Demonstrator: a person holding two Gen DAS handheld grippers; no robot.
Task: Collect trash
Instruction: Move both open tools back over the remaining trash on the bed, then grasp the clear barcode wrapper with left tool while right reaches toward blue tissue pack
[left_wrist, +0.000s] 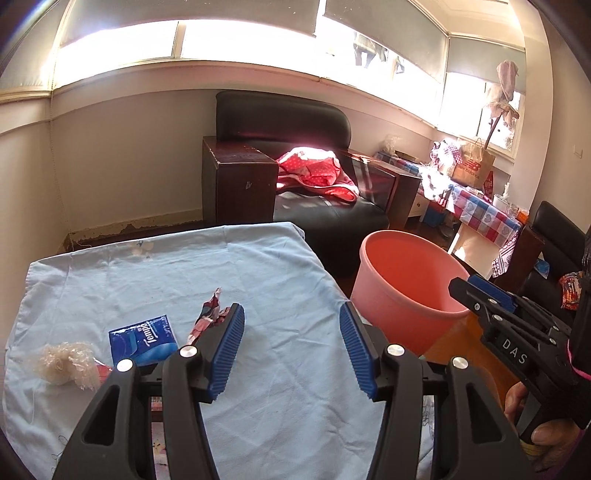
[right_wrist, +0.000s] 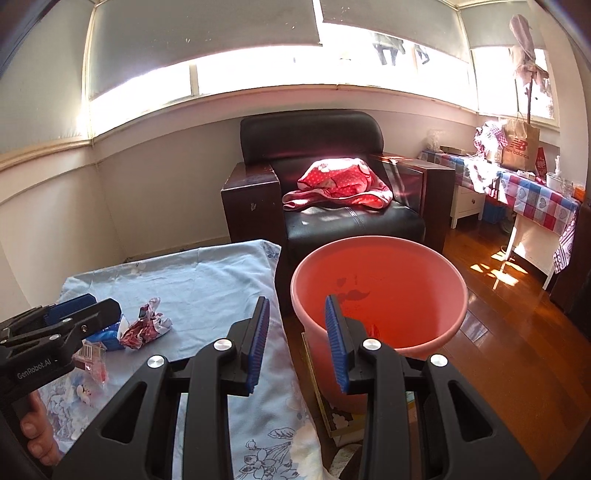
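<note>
- The job looks only partly done: several scraps lie on the light blue cloth (left_wrist: 184, 266) covering the table, and the pink bucket (left_wrist: 406, 280) beside the table's right edge shows little inside; a few dark specks low on its inner wall in the right wrist view cannot be made out
- Left to collect, as far as the views show: a crumpled red-and-white wrapper (left_wrist: 208, 314), a blue tissue packet (left_wrist: 146, 339), a wad of clear plastic film (left_wrist: 62, 360), and a small red-and-clear scrap (left_wrist: 103, 369) just beside the wad
- The left gripper (left_wrist: 291, 347) has its jaws spread wide with nothing between them; only bare cloth shows in the gap
- The crumpled wrapper sits right against the outer side of the left-hand blue pad of that gripper, not inside the opening; the tissue packet is just beyond it to the left, and the plastic wad further left still
- The right gripper (right_wrist: 297, 339) has its jaws apart by a moderate gap and holds nothing; it hangs over the table's right edge, pointing at the bucket's near rim, with the scraps well off to its left
- Judged from this, the next pickup falls to the left gripper, which needs to shift leftward to bring the wrapper between its pads
</note>
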